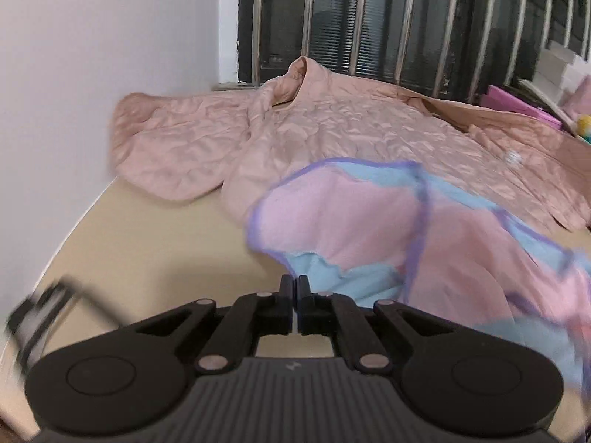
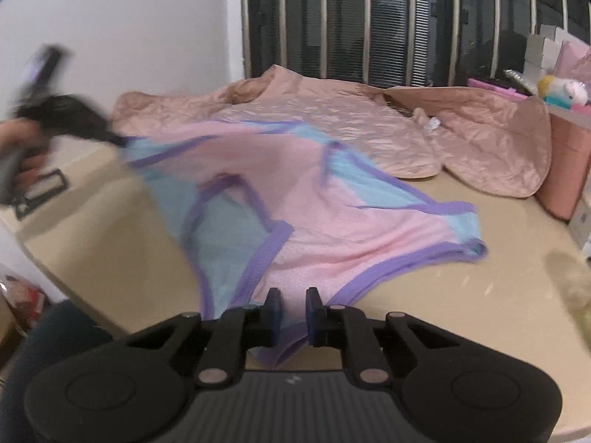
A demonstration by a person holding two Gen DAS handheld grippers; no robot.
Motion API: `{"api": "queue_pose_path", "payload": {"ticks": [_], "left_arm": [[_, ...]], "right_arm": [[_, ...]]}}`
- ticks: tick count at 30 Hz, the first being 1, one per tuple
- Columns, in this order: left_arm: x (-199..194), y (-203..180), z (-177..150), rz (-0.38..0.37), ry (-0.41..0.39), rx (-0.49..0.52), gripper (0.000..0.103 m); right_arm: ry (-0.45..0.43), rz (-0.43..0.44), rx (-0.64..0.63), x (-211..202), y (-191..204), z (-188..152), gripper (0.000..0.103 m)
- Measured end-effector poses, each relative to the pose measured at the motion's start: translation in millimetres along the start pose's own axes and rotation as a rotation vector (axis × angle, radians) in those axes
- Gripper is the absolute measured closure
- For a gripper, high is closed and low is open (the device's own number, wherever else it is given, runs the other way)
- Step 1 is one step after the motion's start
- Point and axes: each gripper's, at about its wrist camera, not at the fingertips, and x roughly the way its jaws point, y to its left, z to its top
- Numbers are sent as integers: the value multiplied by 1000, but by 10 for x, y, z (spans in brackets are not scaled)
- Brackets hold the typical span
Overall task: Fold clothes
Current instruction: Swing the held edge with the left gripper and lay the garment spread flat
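Two grippers on one garment

We see the pink-and-blue garment (image 2: 332, 214) spread on the bench (image 2: 461, 313), partly over a quilted pink jacket (image 2: 369, 122). The left gripper (image 1: 294, 282) pinches its blue edge; the right gripper (image 2: 293, 295) straddles its hem, not clamped.

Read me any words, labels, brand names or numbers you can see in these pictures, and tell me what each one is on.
No readable words or numbers.
Right gripper body: a small pale logo mark, not letters.
Left gripper body: the same mark.
Padded jacket: a small white patch, too blurred to read.
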Motion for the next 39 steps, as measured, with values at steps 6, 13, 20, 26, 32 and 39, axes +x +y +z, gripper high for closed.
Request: {"api": "queue_pose_path", "payload": {"ticks": [6,13,20,26,32,39], "left_arm": [[-445,-15,-519,12,23,-16,102],[-534,52,-753,-41,88,-41,102],[-602,122,-908,-61,122,-35,99],[-926,57,-789,-197,1,9,64],[-620,-360,-815,-316,85,100,68],[-468,-364,-885,-310,126,95,99]], "right_arm": [[9,-136,39,-6,-370,191,85],[11,-19,-27,-17,-133,214,81],[25,-123,-1,121,-286,123,82],[-7,-66,23,-18,-253,179,80],[-43,175,-33,-13,200,249,81],[15,209,-51,243,474,254,98]]}}
